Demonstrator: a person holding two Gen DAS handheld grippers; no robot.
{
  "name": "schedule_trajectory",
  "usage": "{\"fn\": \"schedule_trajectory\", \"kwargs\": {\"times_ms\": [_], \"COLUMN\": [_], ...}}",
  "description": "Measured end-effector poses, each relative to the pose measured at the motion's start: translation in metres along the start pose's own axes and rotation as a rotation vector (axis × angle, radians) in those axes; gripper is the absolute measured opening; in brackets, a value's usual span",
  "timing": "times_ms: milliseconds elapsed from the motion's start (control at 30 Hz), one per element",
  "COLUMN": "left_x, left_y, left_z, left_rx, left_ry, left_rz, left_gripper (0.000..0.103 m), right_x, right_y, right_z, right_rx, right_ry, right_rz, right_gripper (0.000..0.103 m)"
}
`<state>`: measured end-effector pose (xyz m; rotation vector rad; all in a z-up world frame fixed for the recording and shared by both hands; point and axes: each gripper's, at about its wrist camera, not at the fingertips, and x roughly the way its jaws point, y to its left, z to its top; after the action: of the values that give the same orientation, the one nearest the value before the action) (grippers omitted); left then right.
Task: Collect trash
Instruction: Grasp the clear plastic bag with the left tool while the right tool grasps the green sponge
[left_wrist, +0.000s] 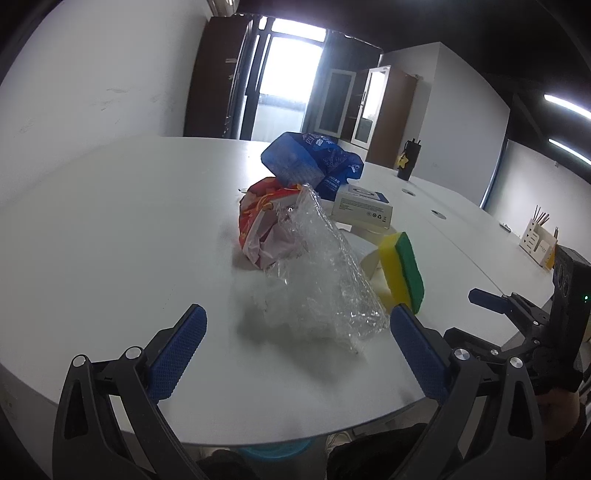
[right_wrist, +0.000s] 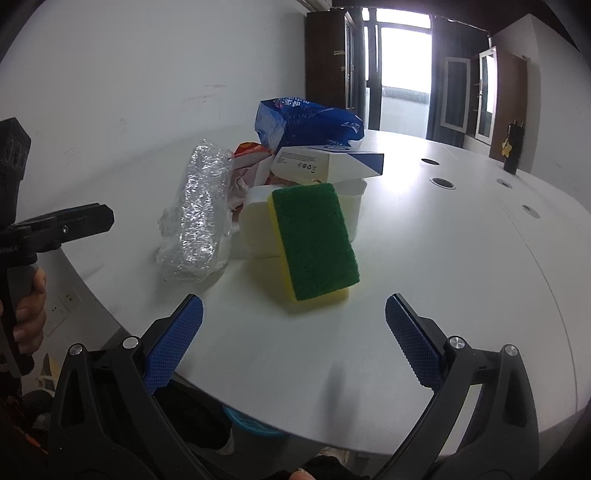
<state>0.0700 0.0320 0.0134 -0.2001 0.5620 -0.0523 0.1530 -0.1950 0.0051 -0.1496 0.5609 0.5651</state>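
Left tool (left_wrist: 297, 325) and right tool (right_wrist: 293, 314) hover gaping over the trash pile (right_wrist: 266, 195).

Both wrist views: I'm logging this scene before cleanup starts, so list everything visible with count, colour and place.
clear plastic wrap: 1, transparent, crumpled, nearest the left gripper
snack wrapper: 1, red and orange, behind the plastic wrap
tissue pack: 1, blue, at the back of the pile
carton: 1, white with blue end, resting on the tub
tub: 1, white, behind the sponge
sponge: 1, yellow with green scourer, leaning on the tub
table: 1, white, with round cable holes
dark bottle: 1, far end of the table
pen holder: 1, white, right edge of the table
basin: 1, blue, under the table edge
left gripper: open, empty
right gripper: open, empty
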Motion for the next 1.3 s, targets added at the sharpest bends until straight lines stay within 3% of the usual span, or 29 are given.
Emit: {"fn": "schedule_trajectory", "kwargs": {"times_ms": [200, 467, 533, 600, 633, 733, 800, 867, 1000, 1300], "left_x": [0.027, 0.052, 0.060, 0.065, 0.066, 0.067, 0.066, 0.063, 0.048, -0.007], "left_y": [-0.010, -0.025, -0.026, -0.027, -0.028, -0.033, -0.035, -0.037, -0.039, -0.027], "left_z": [0.020, 0.029, 0.030, 0.030, 0.030, 0.030, 0.030, 0.030, 0.030, 0.029], "left_rx": [0.001, 0.015, 0.015, 0.017, 0.020, 0.041, 0.054, 0.058, 0.052, -0.017], "left_ry": [0.051, 0.100, 0.122, 0.149, 0.154, 0.160, 0.151, 0.139, 0.093, -0.031], "left_rz": [-0.013, -0.005, 0.004, 0.007, 0.008, 0.013, 0.019, 0.015, -0.008, -0.049], "left_gripper": [0.084, 0.079, 0.073, 0.055, 0.054, 0.038, 0.031, 0.027, 0.021, 0.021], "right_x": [0.025, 0.059, 0.066, 0.074, 0.077, 0.083, 0.084, 0.083, 0.072, 0.020], "right_y": [-0.015, -0.036, -0.037, -0.038, -0.038, -0.039, -0.040, -0.041, -0.041, -0.026], "right_z": [0.021, 0.037, 0.042, 0.046, 0.047, 0.049, 0.048, 0.046, 0.043, 0.033], "right_rx": [-0.004, 0.054, 0.046, 0.049, 0.050, 0.064, 0.080, 0.087, 0.089, 0.094], "right_ry": [0.048, 0.125, 0.139, 0.164, 0.171, 0.188, 0.194, 0.192, 0.165, 0.064], "right_rz": [0.038, 0.135, 0.161, 0.165, 0.158, 0.180, 0.185, 0.176, 0.150, 0.098], "right_gripper": [0.095, 0.095, 0.095, 0.094, 0.093, 0.079, 0.065, 0.058, 0.055, 0.055]}}
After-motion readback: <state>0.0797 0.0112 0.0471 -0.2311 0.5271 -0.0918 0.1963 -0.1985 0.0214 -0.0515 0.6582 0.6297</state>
